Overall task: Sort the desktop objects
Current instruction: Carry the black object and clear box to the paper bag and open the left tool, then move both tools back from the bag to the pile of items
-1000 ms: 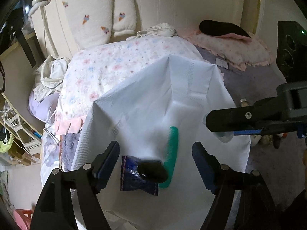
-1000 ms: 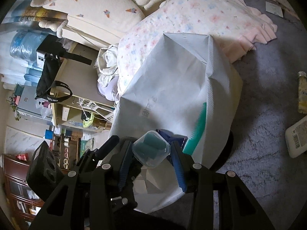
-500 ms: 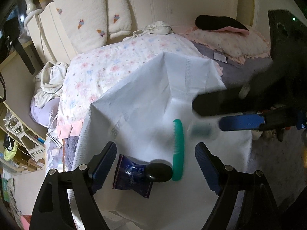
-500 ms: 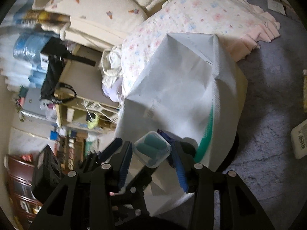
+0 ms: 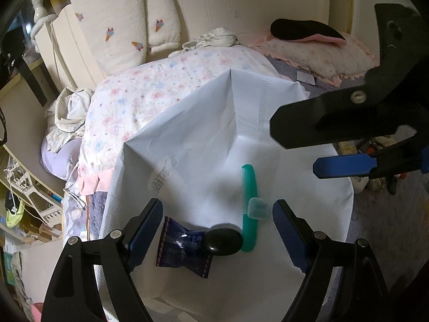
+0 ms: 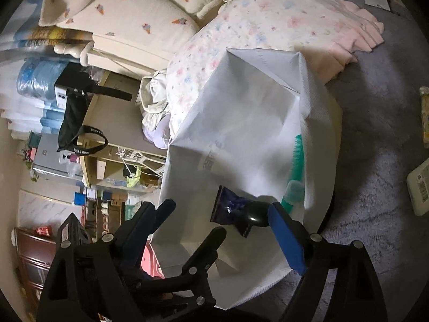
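Observation:
On the white cloth-covered table (image 5: 203,145) lie a green comb (image 5: 250,204), a small clear box (image 5: 258,208) resting on the comb, a black oval stone (image 5: 223,242) and a dark blue wrapper (image 5: 182,244). My left gripper (image 5: 217,229) is open and empty, above the stone and wrapper. My right gripper (image 6: 219,228) is open and empty; its fingers (image 5: 346,165) show above the table's right side. In the right wrist view the stone (image 6: 257,213), wrapper (image 6: 228,206), comb (image 6: 296,163) and box (image 6: 293,189) are visible.
A floral quilt (image 5: 166,94) and pillows (image 5: 120,24) lie behind the table. A shelf with clutter (image 6: 112,145) stands on the left. Grey carpet (image 6: 375,187) with a white bottle (image 6: 419,187) is on the right.
My right gripper held the clear box, moved over the table and opened. The box now rests on the comb. The left gripper stayed open.

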Available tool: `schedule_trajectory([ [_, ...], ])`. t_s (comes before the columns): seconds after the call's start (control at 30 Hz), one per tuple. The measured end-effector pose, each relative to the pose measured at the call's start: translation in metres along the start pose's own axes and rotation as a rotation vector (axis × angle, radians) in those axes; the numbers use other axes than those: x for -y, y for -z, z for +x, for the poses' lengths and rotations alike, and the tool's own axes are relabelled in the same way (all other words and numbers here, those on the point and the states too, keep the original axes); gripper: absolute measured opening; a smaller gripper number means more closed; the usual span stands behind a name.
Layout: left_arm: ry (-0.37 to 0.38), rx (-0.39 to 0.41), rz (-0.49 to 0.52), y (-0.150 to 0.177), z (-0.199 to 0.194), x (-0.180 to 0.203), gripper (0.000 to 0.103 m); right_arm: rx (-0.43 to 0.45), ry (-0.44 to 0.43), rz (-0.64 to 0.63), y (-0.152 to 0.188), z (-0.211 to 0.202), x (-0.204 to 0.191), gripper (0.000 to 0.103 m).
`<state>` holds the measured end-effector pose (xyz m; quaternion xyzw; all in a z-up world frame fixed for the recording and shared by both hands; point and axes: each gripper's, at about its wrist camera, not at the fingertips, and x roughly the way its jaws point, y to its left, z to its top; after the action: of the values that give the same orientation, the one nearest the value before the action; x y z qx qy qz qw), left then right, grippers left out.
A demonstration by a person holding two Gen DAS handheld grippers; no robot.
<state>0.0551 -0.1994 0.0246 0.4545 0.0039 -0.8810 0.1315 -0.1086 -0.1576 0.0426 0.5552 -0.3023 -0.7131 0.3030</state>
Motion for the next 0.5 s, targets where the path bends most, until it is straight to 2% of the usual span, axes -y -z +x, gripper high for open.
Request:
schedule_trajectory([
  [0.3,-0.002,-0.004,-0.006,0.0,0.0,0.0,0.084,0.043,-0.036,0.006,0.006,-0.023,0.0,0.085],
  [0.5,0.003,0.007,0.023,-0.005,-0.003,0.014,0.084,0.108,0.057,0.009,0.019,-0.057,0.015,0.085],
])
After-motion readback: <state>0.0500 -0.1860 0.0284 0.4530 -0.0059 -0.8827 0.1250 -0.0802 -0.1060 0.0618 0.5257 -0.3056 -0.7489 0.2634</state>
